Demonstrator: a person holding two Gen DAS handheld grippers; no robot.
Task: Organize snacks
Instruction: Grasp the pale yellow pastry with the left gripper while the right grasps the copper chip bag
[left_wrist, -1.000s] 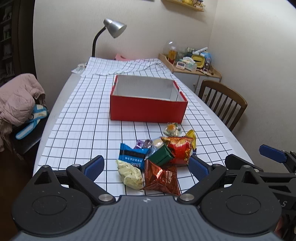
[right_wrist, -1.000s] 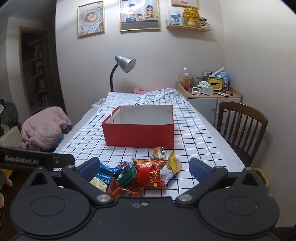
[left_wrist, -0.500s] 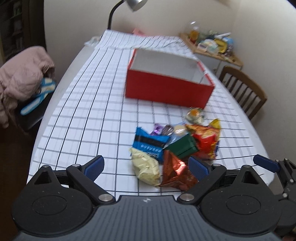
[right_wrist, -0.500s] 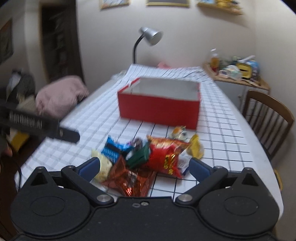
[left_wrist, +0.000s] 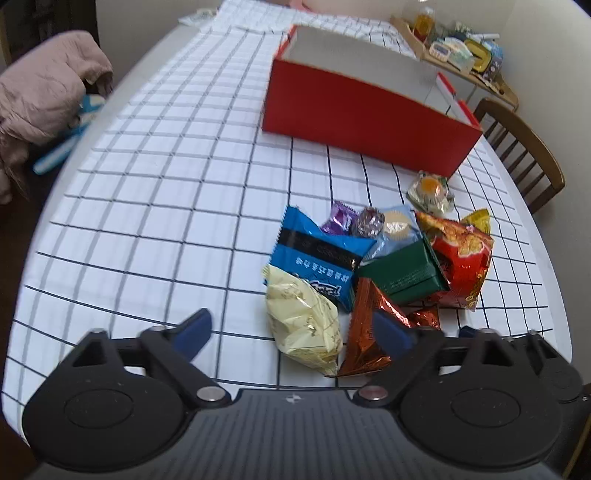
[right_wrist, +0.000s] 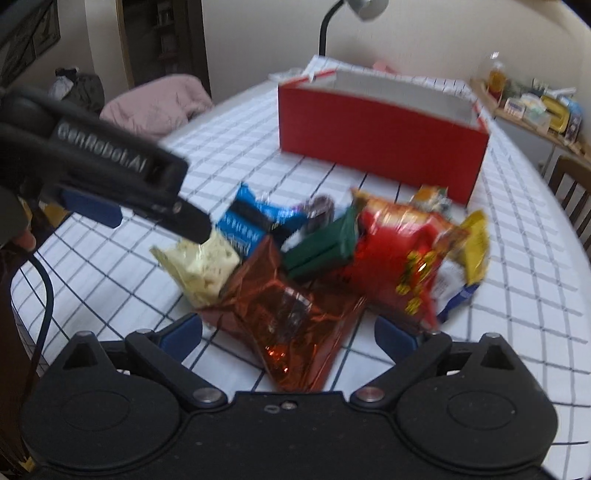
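A: Where are the snacks?

B: Heaped on the table (left_wrist: 147, 192) in front of your red box (left_wrist: 362, 122): cream bag (left_wrist: 303, 321), blue pack (left_wrist: 317, 258), green box (left_wrist: 402, 269), red bag (right_wrist: 399, 254), foil bag (right_wrist: 291, 317).

A: Claw state?

B: Your left claw (left_wrist: 291, 332) is wide open, straddling the cream bag, holding nothing. Your right claw (right_wrist: 288, 332) is wide open around the foil bag; contact unclear.

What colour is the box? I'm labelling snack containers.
The box is red outside with a pale grey-white interior, clearest in the left wrist view.
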